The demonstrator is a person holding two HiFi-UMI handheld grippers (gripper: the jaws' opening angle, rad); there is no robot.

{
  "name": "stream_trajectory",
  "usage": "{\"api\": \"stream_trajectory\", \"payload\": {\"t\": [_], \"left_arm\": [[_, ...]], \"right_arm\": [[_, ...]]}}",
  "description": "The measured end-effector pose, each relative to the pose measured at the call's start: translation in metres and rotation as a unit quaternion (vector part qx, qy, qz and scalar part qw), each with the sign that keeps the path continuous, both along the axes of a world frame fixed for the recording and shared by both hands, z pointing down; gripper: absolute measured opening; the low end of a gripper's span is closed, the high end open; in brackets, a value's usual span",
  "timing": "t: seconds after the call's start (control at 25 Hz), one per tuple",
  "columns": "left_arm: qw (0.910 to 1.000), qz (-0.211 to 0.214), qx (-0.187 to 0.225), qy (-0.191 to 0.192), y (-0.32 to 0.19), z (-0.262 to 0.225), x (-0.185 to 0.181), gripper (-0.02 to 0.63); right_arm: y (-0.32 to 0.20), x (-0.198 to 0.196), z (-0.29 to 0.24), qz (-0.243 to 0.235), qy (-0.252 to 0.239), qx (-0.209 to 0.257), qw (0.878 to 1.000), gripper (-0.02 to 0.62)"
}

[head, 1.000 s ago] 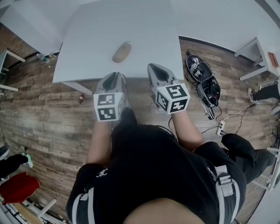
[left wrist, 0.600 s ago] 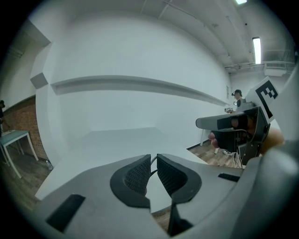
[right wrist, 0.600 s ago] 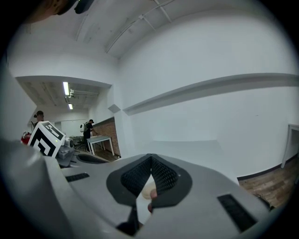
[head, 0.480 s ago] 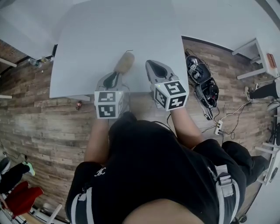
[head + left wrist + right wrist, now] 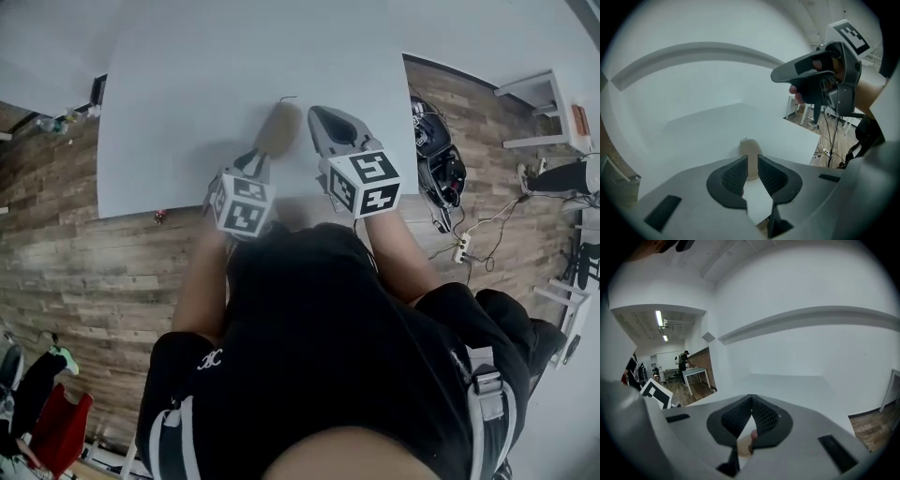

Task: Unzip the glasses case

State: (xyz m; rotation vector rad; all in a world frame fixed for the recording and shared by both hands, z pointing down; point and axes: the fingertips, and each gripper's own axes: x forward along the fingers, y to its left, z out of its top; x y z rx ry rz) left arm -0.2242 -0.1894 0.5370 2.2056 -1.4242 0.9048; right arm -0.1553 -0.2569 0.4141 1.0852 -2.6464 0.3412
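Observation:
A tan, oval glasses case (image 5: pixel 278 128) lies on the white table (image 5: pixel 169 103) with a thin pull cord at its far end. My left gripper (image 5: pixel 255 159) points down at the case's near end, just short of it. In the left gripper view the case (image 5: pixel 750 151) shows beyond the jaws; the left gripper (image 5: pixel 752 160) is open by a narrow gap with nothing in it. My right gripper (image 5: pixel 317 114) hovers to the right of the case, apart from it. Its tips meet in the right gripper view, where the right gripper (image 5: pixel 751 400) is shut and empty.
The table's near edge runs under my forearms. On the wooden floor to the right lie dark equipment and cables (image 5: pixel 436 159), with a small white side table (image 5: pixel 539 89) beyond. A red seat (image 5: pixel 56 431) stands at bottom left. A person (image 5: pixel 683 361) stands far off.
Both grippers have moved forward over the table toward the case. The left one has tipped downward and now points at the case's near end; the right one has come alongside it.

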Motion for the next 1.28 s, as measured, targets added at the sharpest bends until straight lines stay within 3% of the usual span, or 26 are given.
{"api": "stream_trajectory", "payload": {"t": [0.2,0.4,0.56,0.72,0.88,1.12,1.28], "left_arm": [[0.9989,0.023,-0.036,0.018,-0.025,0.037,0.0,0.099],[0.9948,-0.007,-0.06,0.082,-0.069,0.05,0.002,0.18],[0.9899,-0.011,-0.098,0.102,-0.094,0.066,0.01,0.199],[0.9801,-0.015,-0.146,0.133,-0.106,0.083,0.021,0.21],[0.9739,-0.017,-0.181,0.136,-0.113,0.099,0.027,0.234],[0.9483,-0.031,-0.237,0.209,-0.115,0.112,0.043,0.286],[0.9398,-0.013,-0.262,0.219,-0.113,0.12,0.059,0.336]], "right_arm": [[-0.019,0.007,0.022,0.029,0.023,-0.021,0.999,0.008],[-0.036,0.038,0.037,0.059,0.038,-0.042,0.997,0.008],[-0.041,0.065,0.047,0.074,0.044,-0.055,0.995,0.008],[-0.045,0.084,0.049,0.077,0.045,-0.062,0.994,0.008],[-0.046,0.097,0.055,0.069,0.055,-0.069,0.994,0.008],[-0.055,0.116,0.061,0.063,0.059,-0.078,0.993,0.008],[-0.062,0.119,0.064,0.059,0.059,-0.083,0.993,0.008]]}}
